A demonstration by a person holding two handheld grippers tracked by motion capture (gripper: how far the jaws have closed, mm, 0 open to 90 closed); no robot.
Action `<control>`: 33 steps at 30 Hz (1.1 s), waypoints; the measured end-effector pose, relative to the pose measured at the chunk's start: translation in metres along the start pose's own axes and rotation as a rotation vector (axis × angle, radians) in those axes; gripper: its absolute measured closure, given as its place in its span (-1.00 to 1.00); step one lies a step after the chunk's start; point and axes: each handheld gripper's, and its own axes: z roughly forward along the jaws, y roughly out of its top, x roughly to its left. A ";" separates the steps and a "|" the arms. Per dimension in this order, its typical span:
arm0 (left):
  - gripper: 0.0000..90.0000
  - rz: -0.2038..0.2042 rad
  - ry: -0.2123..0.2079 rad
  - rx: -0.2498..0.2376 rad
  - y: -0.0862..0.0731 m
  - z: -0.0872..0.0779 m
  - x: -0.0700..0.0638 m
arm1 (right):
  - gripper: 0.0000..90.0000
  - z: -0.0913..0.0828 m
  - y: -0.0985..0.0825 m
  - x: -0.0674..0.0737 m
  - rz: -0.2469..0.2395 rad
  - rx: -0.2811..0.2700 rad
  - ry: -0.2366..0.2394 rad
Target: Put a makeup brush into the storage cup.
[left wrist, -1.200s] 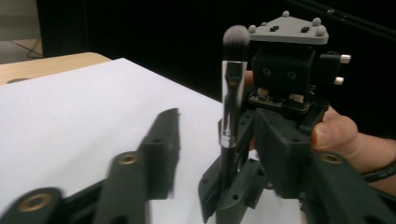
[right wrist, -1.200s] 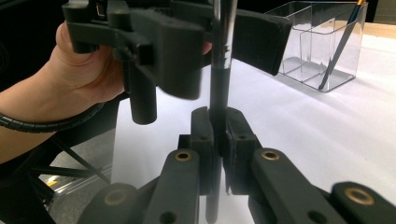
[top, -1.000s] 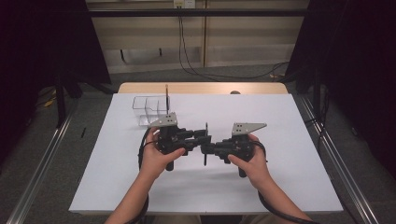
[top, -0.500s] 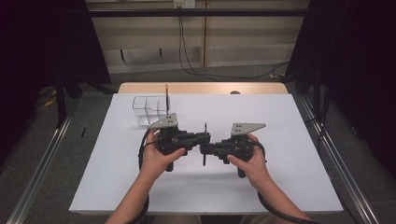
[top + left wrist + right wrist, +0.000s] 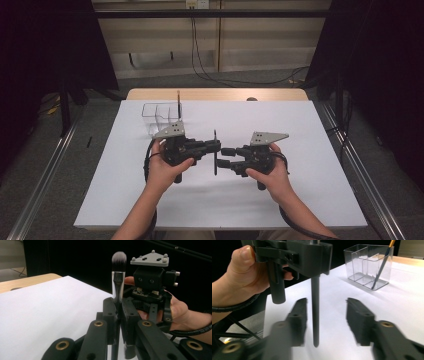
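A makeup brush (image 5: 215, 152) stands upright between my two grippers above the white table sheet (image 5: 310, 140). My left gripper (image 5: 119, 310) is shut on its silver ferrule (image 5: 117, 287), with the grey bristle head (image 5: 119, 261) rising above the jaws. The dark handle (image 5: 315, 315) hangs down between the jaws of my right gripper (image 5: 327, 303). Those jaws have just been opening and stand apart on either side of the handle without touching it. In the high view the left gripper (image 5: 216, 146) and right gripper (image 5: 226, 157) face each other tip to tip.
A clear plastic organizer (image 5: 160, 117) stands at the back left of the sheet, with a thin dark-handled brush (image 5: 178, 102) leaning in it. In the right gripper view the organizer (image 5: 367, 265) is ahead to the right. The wooden table edge (image 5: 215, 94) runs along the far side.
The right gripper's jaws have spread away from the brush handle. The left gripper's jaws have closed on the brush. Both hands stayed nearly where they were.
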 end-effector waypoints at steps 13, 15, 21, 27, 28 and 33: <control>0.86 0.011 0.023 -0.013 -0.003 -0.008 0.002 | -0.69 -0.013 -0.003 -0.001 -0.046 0.009 -0.054; 0.86 0.013 0.027 -0.012 -0.004 -0.008 0.002 | -0.73 -0.015 -0.003 -0.001 -0.052 0.013 -0.060; 0.86 0.013 0.031 -0.009 -0.005 -0.009 0.002 | -0.83 -0.023 -0.005 -0.001 -0.056 0.011 -0.089; 0.86 0.015 0.039 -0.008 -0.005 -0.011 0.002 | -0.88 -0.034 -0.008 -0.002 -0.062 0.007 -0.111; 0.86 0.015 0.039 -0.007 -0.005 -0.011 0.002 | -0.88 -0.036 -0.008 -0.003 -0.063 0.009 -0.117; 0.86 0.017 0.045 -0.004 -0.005 -0.012 0.002 | -0.89 -0.045 -0.012 -0.005 -0.065 0.012 -0.132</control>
